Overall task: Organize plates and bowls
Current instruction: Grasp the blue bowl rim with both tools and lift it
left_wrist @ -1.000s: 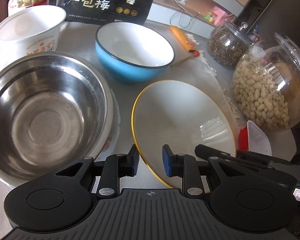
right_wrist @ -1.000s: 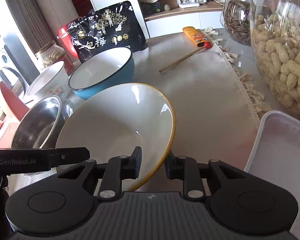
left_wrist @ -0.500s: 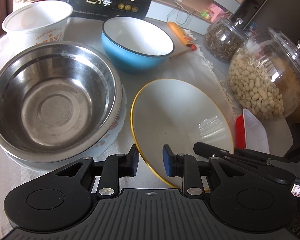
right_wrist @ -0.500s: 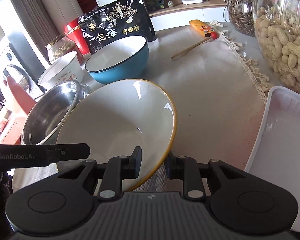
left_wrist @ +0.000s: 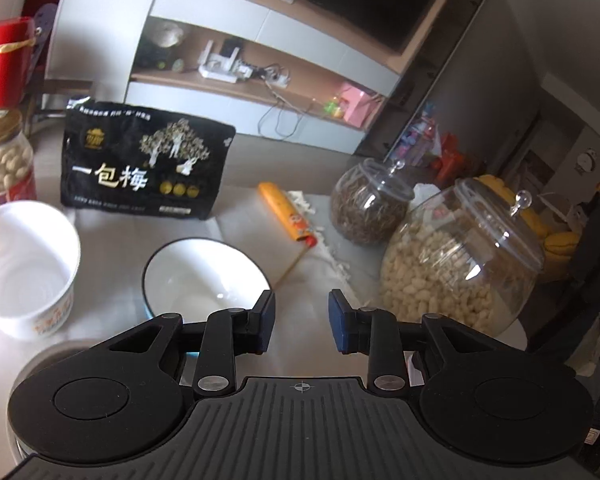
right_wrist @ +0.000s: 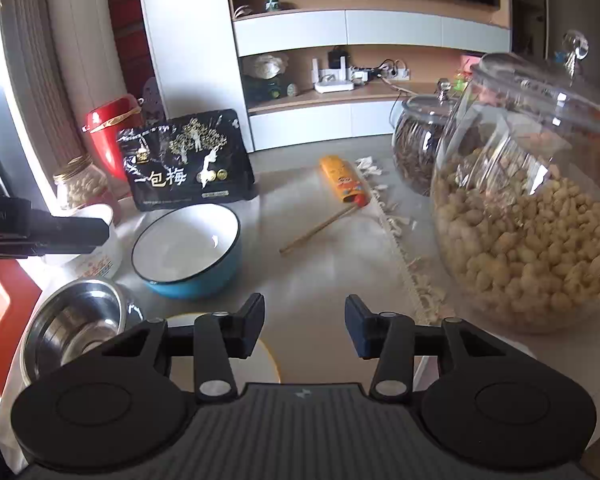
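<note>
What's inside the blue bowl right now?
The blue bowl looks empty: bare white interior with a glare spot, nothing stacked in it. In the left wrist view, the left hand-held gripper covers its near edge, so that strip goes unseen.

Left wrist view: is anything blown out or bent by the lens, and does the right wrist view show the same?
Left wrist view: the white cup is overexposed by light from the left, and the shelves curve from fisheye. Right wrist view: the left edge by the curtain is washed out, and the peanut jar shows glare streaks.
</note>
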